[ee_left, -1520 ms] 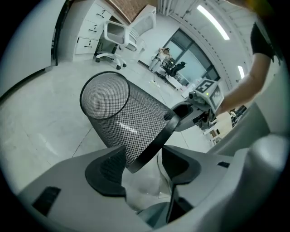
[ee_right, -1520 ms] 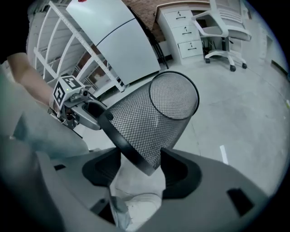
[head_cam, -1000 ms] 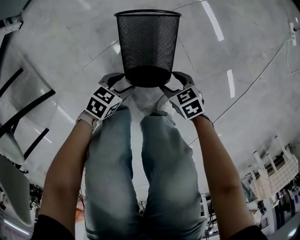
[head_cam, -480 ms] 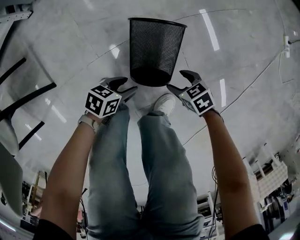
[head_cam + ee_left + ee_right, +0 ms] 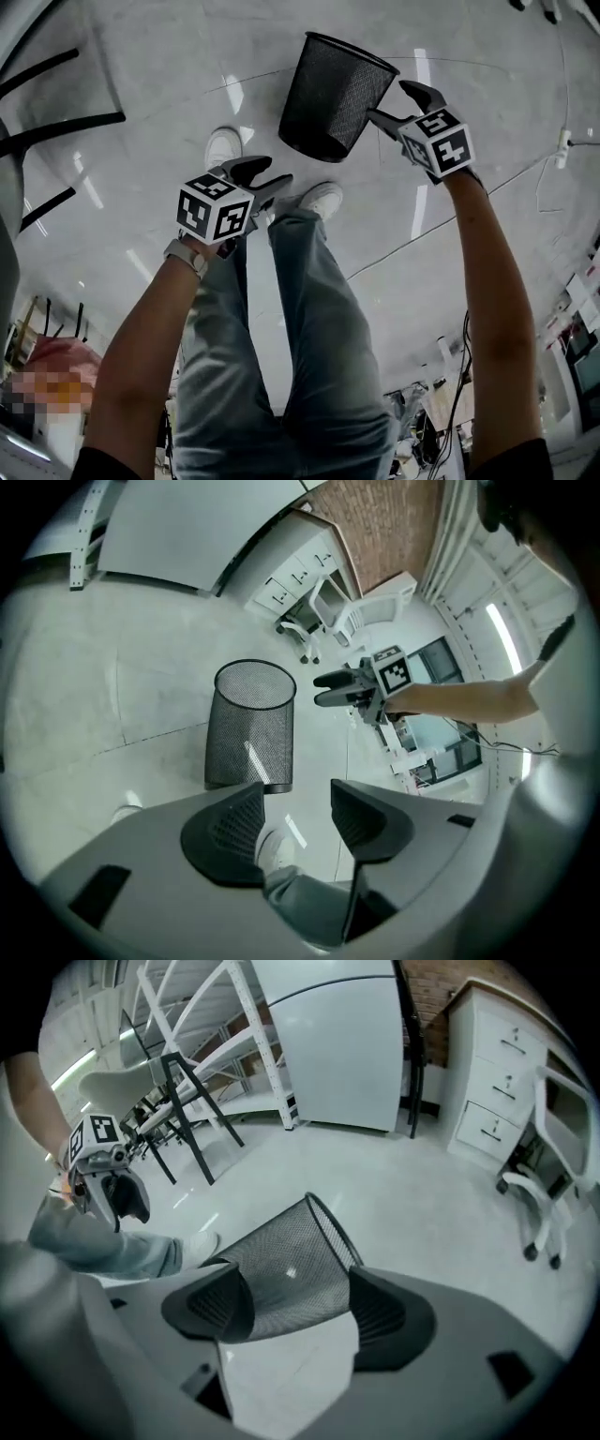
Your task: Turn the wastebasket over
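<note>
The black mesh wastebasket stands upright on the pale floor, open rim up, and is seen whole in the left gripper view. My left gripper hangs well short of it above my shoes, open with nothing between its jaws. My right gripper is level with the basket's upper right side, close to the wall. Its jaws are opening. In the right gripper view the basket shows beyond the gap of that gripper, with neither pad pressing on it.
My legs in jeans and two white shoes are just short of the basket. Black chair legs stand at the upper left. A cable runs over the floor at right. White drawers and an office chair stand beyond.
Both grippers have left the basket's base and risen. The left one drew back towards me; the right one swung up and to the right beside the upper wall. The basket still stands upright.
</note>
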### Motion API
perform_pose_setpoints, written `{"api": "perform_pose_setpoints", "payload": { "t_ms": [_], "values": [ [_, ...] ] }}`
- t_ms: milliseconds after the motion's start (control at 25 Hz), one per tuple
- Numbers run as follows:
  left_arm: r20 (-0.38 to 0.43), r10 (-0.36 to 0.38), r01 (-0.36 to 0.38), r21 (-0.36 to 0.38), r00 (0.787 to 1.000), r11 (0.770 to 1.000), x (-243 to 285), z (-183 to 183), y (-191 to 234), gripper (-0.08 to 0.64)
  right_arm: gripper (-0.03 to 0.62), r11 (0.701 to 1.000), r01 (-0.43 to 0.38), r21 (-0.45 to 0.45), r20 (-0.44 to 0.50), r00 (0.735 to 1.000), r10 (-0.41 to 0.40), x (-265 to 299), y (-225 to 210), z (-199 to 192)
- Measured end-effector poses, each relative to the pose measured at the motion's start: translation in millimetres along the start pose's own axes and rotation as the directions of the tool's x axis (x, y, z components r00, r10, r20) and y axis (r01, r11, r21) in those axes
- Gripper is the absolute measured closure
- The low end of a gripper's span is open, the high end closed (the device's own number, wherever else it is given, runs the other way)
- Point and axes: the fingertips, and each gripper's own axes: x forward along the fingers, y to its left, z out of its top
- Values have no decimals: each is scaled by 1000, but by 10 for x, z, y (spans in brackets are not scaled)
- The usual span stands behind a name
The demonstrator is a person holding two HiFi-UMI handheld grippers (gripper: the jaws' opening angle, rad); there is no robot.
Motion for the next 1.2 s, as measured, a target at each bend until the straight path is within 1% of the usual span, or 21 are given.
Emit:
{"api": "perform_pose_setpoints", "payload": {
  "t_ms": [120,200,280,400,520,680,840,920,960,1040,1120,1200],
  "values": [
    [31,11,-9,-46,999,999,-35,-58,2,334,218,995,-3,-104,-45,999,-2,161,-171,178],
    [51,17,-13,-73,999,997,-62,-82,24,336,207,989,-9,-149,-78,997,-2,298,-271,246],
    [73,23,-16,-96,997,995,-97,-92,66,339,206,986,-29,-165,-107,994,11,442,-331,309],
    [103,37,-24,-128,994,992,-163,-122,140,342,206,981,-100,-167,-156,985,74,663,-275,365],
    [129,53,-32,-158,990,987,-221,-138,227,345,202,960,-189,-205,-224,964,142,850,-141,321],
    [142,59,-35,-166,988,985,-259,-124,289,345,187,939,-275,-204,-254,942,220,961,-58,395],
    [151,68,-40,-181,986,983,-262,-110,324,345,190,909,-370,-193,-323,898,297,1002,78,359],
    [162,68,-37,-189,985,981,-262,-70,341,347,212,897,-395,-200,-340,886,315,993,142,351],
    [164,66,-34,-190,984,981,-262,-55,341,348,238,889,-409,-205,-343,881,326,977,182,351],
    [162,59,-29,-184,985,982,-261,-36,324,351,325,877,-441,-190,-342,867,362,924,279,347],
    [157,52,-24,-174,986,984,-264,-13,302,351,392,877,-465,-122,-321,855,408,859,368,368],
    [149,44,-20,-165,988,986,-279,8,278,354,430,876,-480,-53,-293,846,446,786,455,381]
  ]
}}
